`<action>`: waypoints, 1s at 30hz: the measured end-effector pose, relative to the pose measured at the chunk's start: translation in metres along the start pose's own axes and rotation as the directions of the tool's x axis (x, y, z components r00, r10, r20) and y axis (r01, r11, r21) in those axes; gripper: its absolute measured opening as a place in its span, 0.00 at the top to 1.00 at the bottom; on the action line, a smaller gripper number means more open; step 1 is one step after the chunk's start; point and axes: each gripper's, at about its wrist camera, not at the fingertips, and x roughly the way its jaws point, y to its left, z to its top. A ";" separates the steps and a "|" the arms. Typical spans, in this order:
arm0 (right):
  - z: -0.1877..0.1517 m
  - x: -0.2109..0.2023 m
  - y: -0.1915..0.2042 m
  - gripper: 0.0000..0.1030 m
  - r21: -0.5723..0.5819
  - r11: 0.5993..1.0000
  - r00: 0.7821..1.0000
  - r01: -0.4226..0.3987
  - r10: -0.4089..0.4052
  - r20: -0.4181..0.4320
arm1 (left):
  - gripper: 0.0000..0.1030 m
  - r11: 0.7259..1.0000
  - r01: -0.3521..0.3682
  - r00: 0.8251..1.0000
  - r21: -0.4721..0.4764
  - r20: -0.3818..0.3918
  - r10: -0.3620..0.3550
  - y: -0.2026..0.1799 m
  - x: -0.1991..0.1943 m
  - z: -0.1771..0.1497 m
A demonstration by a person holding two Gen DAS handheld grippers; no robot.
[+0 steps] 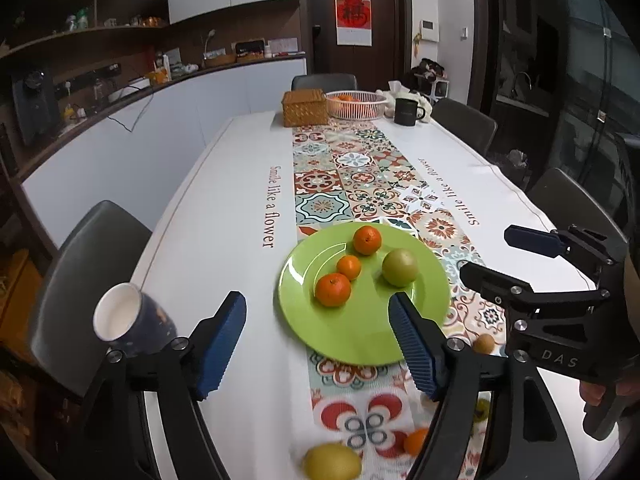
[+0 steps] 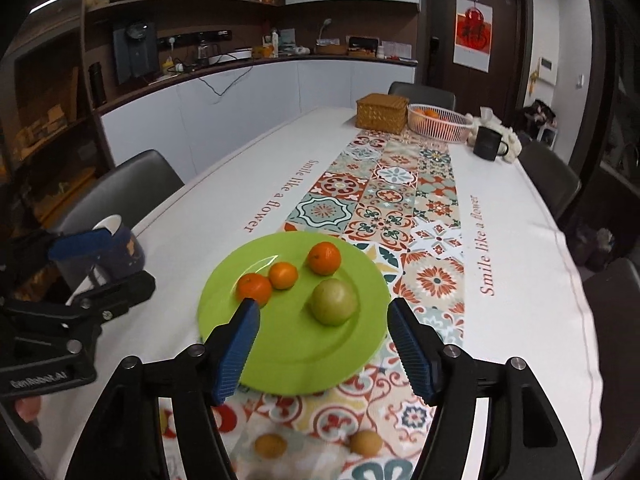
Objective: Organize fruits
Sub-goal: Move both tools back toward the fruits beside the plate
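A green plate (image 1: 292, 280) (image 2: 280, 344) on the patterned runner holds three oranges (image 1: 333, 289) (image 2: 283, 275) and a green apple (image 1: 400, 267) (image 2: 334, 301). My left gripper (image 1: 317, 298) hangs open above the plate's near edge, holding nothing. My right gripper (image 2: 323, 306) (image 1: 486, 252) is open too and holds nothing, just right of the left one. Loose fruit lies nearer me on the runner: a yellow-green fruit (image 1: 332, 462), a small orange (image 1: 416, 440), and two small brownish fruits (image 2: 271, 445) (image 2: 366, 443).
A dark mug (image 1: 128, 320) (image 2: 124, 248) stands at the table's left edge beside the left gripper (image 2: 130, 258). At the far end are a woven box (image 1: 305, 108), a white basket (image 1: 356, 105) with oranges and a black mug (image 1: 407, 111). Chairs line both sides.
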 end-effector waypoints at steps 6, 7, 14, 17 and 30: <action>-0.013 -0.032 0.017 0.31 -0.008 1.000 0.999 -0.023 0.023 0.024 | 0.25 1.000 -0.006 1.000 -0.015 0.026 0.006 0.003 -0.033 -0.015; -0.015 -0.036 0.019 0.31 -0.008 1.000 0.999 -0.026 0.026 0.030 | 0.25 1.000 -0.008 1.000 -0.014 0.030 0.008 0.003 -0.037 -0.017; -0.029 -0.061 0.035 0.31 -0.014 0.999 0.999 -0.035 0.035 0.033 | 0.20 0.999 -0.038 0.997 -0.004 0.062 0.038 0.003 -0.067 -0.035; -0.039 -0.068 0.041 0.30 -0.018 0.999 0.998 -0.047 0.047 0.030 | 0.18 0.999 -0.041 0.997 -0.002 0.066 0.041 0.003 -0.075 -0.042; -0.068 -0.072 0.063 0.31 -0.084 0.993 0.995 -0.085 0.081 -0.049 | 0.13 0.998 -0.044 0.998 0.053 0.041 0.042 0.004 -0.081 -0.078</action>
